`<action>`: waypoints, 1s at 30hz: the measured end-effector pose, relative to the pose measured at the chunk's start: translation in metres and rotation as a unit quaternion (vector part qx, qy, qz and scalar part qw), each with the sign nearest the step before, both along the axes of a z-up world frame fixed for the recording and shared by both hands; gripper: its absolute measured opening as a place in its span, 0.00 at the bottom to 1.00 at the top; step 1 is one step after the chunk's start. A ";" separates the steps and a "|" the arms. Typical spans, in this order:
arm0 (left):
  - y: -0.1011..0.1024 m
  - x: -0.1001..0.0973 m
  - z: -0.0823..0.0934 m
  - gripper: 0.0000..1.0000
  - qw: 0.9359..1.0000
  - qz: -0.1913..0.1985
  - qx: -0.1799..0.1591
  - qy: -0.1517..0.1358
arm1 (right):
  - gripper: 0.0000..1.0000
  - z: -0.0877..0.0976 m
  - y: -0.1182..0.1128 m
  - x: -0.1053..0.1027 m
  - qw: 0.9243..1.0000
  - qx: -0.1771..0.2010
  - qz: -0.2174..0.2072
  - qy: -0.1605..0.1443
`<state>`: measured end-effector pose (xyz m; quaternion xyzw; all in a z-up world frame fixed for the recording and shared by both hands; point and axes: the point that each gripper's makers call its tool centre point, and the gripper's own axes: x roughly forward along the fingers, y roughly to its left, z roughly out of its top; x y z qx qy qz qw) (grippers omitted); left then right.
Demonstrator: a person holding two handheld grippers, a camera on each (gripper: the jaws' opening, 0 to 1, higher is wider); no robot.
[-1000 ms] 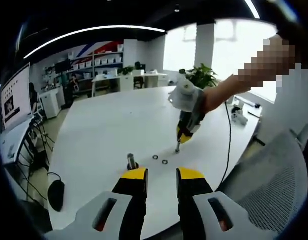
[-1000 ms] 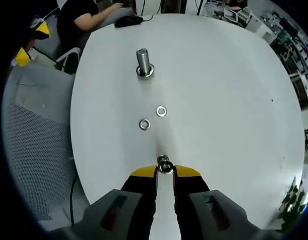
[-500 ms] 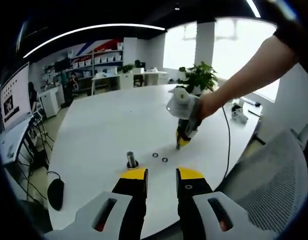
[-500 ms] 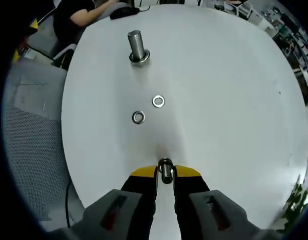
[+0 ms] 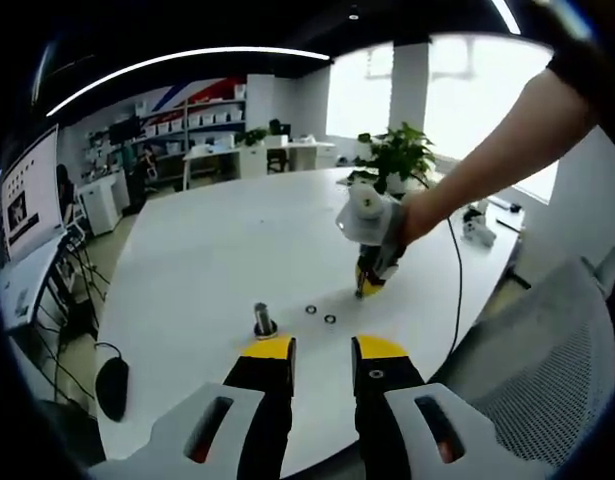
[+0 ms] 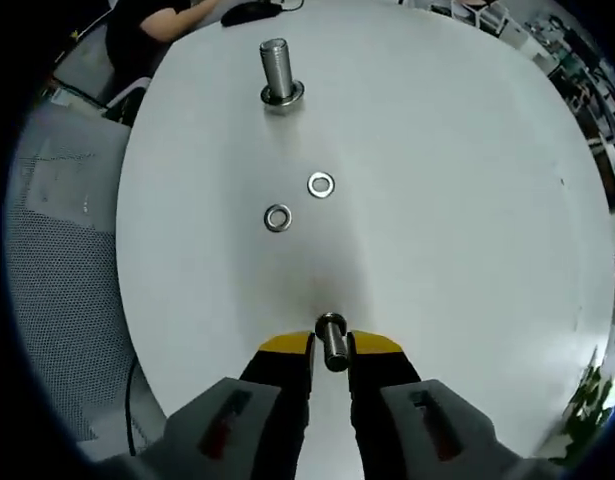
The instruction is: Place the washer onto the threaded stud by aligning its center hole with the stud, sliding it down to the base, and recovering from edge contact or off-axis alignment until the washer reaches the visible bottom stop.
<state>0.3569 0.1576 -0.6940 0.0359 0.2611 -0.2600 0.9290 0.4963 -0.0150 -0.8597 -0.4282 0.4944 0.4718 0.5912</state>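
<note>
Two washers (image 6: 299, 200) lie mid-table (image 6: 467, 180), beside an upright threaded stud (image 6: 276, 70). Right gripper (image 6: 330, 345) is clamped on a small metal bolt (image 6: 332, 342). Left gripper (image 5: 322, 345) released.

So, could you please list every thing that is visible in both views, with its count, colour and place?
Threaded metal stud: one, silver, upright on the table, one washer already at its base.
Loose flat metal washers: two, silver, flat on the table, between stud and right gripper.
Held metal washer: one, silver, edge-on between the right gripper's jaws.
Round table: one, white.
Computer mouse: one, black, table edge.
Mesh chair: one, grey, beside the table.
Left gripper: yellow-tipped, open, empty.
Right gripper: yellow-tipped, shut on the washer.
</note>
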 end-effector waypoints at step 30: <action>-0.006 0.000 0.015 0.20 0.999 -0.010 -0.045 -0.019 | 0.20 0.063 -0.023 -0.064 0.985 0.079 -0.147 -0.031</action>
